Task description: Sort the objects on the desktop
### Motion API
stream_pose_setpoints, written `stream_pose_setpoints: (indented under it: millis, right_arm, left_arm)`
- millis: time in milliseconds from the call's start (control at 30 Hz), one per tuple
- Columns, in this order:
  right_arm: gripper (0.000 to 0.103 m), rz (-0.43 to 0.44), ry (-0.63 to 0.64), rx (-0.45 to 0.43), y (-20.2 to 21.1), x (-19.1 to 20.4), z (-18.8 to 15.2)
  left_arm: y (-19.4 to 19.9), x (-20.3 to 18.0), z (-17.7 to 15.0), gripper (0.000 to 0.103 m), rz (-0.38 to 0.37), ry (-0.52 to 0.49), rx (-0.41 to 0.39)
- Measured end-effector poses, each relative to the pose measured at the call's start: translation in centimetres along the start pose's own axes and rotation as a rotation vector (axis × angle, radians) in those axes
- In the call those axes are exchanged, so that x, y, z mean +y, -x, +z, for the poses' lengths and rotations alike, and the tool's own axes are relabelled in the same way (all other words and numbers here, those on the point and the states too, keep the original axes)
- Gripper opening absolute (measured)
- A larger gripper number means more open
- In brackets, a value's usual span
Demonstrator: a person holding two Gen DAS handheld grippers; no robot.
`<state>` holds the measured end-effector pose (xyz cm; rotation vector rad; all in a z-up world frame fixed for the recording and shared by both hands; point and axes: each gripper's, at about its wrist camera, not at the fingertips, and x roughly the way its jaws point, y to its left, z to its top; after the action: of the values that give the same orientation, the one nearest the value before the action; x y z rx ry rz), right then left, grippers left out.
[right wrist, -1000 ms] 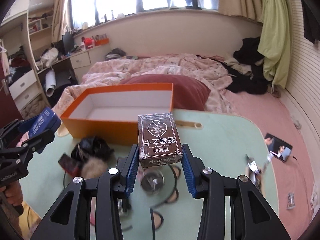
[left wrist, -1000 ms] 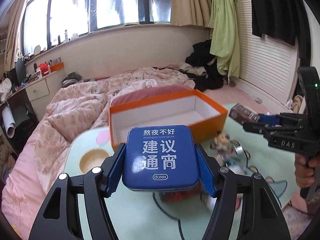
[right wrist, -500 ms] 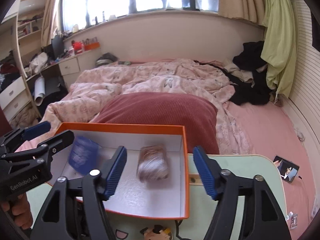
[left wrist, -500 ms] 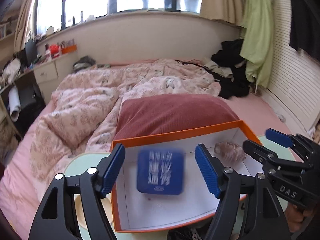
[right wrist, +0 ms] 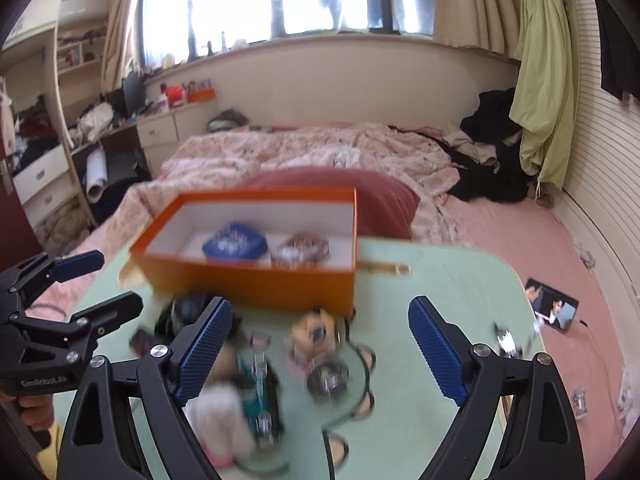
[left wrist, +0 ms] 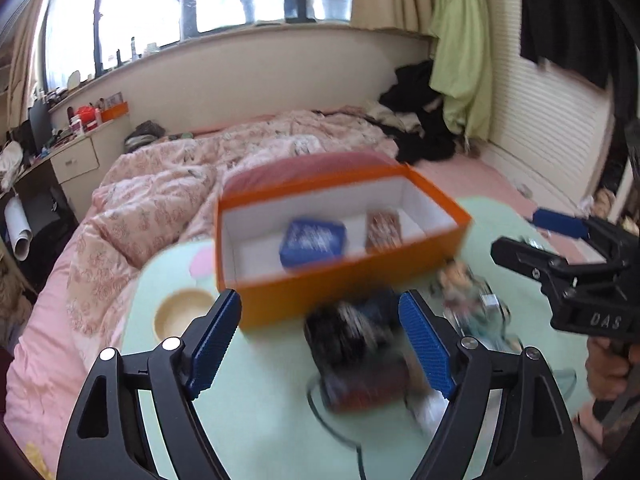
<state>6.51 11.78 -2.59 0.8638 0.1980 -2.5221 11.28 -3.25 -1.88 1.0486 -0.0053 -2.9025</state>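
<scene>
An orange box (left wrist: 344, 280) with a white inside stands at the far side of the pale green table (right wrist: 440, 280). In it lie a blue tin (left wrist: 312, 242) on the left and a brown card pack (left wrist: 383, 229) on the right, also seen as the tin (right wrist: 236, 246) and the pack (right wrist: 302, 250). My left gripper (left wrist: 319, 300) hangs in front of the box over a dark furry thing (left wrist: 352, 330), jaws opening, gripping nothing. My right gripper (right wrist: 320, 306) hovers above a small figurine (right wrist: 316, 332), jaws opening and empty.
Blurred clutter lies between the grippers and the box: a round metal piece (right wrist: 328, 376), a teal item (right wrist: 260, 384), a white plush (right wrist: 220, 412) and a black cable. A wooden coaster (left wrist: 182, 316) sits at the table's left. A bed lies beyond.
A second ago each gripper was shut on its item. Both items then dropped into the box, and both grippers have drawn back over the table clutter with wider jaws.
</scene>
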Motion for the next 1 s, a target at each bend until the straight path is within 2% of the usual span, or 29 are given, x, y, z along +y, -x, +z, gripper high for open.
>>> stream_pose_setpoints:
  millis: [167,333,433,500,533,667,1000]
  right_arm:
    - [0.091,-0.003,0.006,0.080,1.5,-0.8,-4.8]
    - [0.091,-0.019,-0.015,0.146,1.0,-1.7,-8.0]
    - [0.092,-0.010,-0.043,0.191,0.0,-2.2,-8.8]
    - [0.102,-0.009,-0.034,0.205,-0.5,-2.1,-9.1]
    - [0.103,-0.011,-0.018,0.208,-0.7,-1.9,-9.2]
    - [0.103,-0.009,0.017,0.195,-0.9,-1.7,-9.5]
    - [0.103,-0.004,0.019,0.186,-0.8,-1.8,-9.9]
  left_arm:
    - [1.3,-2.4,-5.7,0.081,-0.035,-0.048,0.085]
    - [0.3,-3.4,-8.3,0.081,-0.015,-0.040,0.136]
    - [-0.2,-3.4,-8.7,0.088,0.017,-0.020,0.150]
    - [-0.5,-2.7,-8.7,0.098,0.017,0.009,0.157]
    - [-0.7,-2.1,-8.9,0.103,0.004,0.033,0.163]
    - [-1.0,-0.9,-9.2,0.103,0.016,0.064,0.144]
    - [-0.8,-0.8,-9.4,0.103,0.007,0.053,0.123]
